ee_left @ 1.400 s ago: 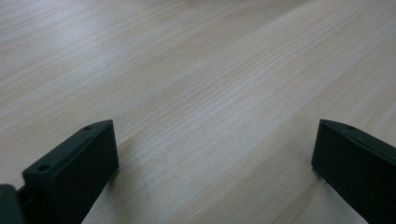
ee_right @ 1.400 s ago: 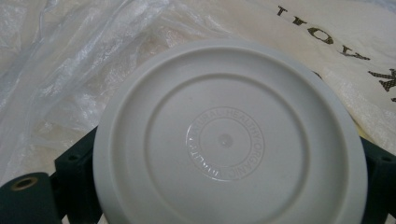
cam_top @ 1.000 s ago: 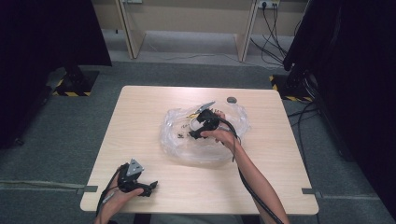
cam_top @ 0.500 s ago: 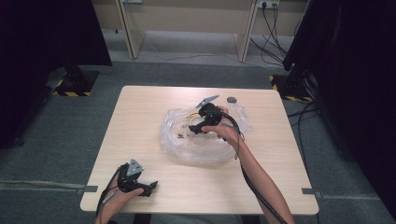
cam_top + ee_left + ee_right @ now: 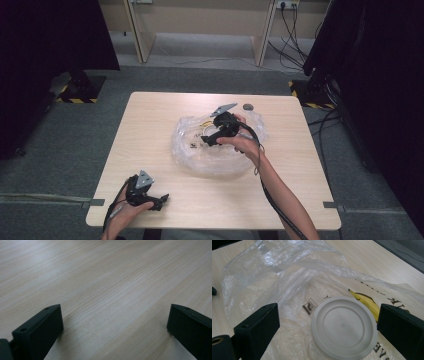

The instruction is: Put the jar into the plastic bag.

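Observation:
A crumpled clear plastic bag [image 5: 200, 157] lies in the middle of the wooden table [image 5: 150, 125]. Inside it, the right gripper view shows a round white lid [image 5: 344, 327] lying flat and a yellow banana [image 5: 368, 304] behind it, both under the film of the bag [image 5: 287, 277]. My right gripper [image 5: 206, 141] hovers over the bag, open, its jaws spread either side of the lid [image 5: 328, 313]. My left gripper [image 5: 161, 201] rests near the table's front left corner, open over bare wood [image 5: 115, 312].
A small dark round object [image 5: 248, 106] sits on the table just beyond the bag. Grey carpet surrounds the table, with cables and black stands at the right and a pale desk frame [image 5: 260, 40] behind.
The right gripper has shifted slightly over the bag, rising a little and settling back. The left gripper has stayed in place.

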`<state>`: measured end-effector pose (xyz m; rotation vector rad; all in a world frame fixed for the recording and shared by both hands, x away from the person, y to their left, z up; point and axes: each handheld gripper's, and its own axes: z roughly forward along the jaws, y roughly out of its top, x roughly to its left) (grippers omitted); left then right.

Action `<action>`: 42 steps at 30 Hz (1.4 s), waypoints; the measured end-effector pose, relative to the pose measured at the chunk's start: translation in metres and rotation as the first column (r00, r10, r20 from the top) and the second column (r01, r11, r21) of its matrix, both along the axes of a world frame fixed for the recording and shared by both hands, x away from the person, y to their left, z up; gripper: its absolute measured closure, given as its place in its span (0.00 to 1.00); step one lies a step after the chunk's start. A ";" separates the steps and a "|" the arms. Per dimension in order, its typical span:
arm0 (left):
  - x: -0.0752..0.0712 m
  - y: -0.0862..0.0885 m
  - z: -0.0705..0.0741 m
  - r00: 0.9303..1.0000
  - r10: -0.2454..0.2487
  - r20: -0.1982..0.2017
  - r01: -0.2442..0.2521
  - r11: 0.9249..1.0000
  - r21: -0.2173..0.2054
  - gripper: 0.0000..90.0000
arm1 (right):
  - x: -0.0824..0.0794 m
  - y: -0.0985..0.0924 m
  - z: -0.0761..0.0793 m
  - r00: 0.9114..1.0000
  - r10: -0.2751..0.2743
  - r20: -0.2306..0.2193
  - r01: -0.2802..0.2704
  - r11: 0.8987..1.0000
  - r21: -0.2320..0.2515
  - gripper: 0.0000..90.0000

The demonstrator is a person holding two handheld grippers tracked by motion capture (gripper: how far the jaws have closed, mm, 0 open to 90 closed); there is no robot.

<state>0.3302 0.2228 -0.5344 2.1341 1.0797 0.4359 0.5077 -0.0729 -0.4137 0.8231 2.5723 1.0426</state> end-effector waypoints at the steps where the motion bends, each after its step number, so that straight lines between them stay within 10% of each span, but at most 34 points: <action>1: 0.000 0.000 0.000 1.000 0.000 0.000 0.000 1.000 0.000 0.00 | -0.002 0.000 0.000 1.000 0.004 0.003 -0.004 1.000 0.000 0.05; 42: 0.000 0.000 0.000 1.000 0.001 0.001 -0.001 1.000 -0.001 0.00 | -0.074 -0.011 0.010 0.992 0.106 0.066 -0.112 0.989 0.096 0.06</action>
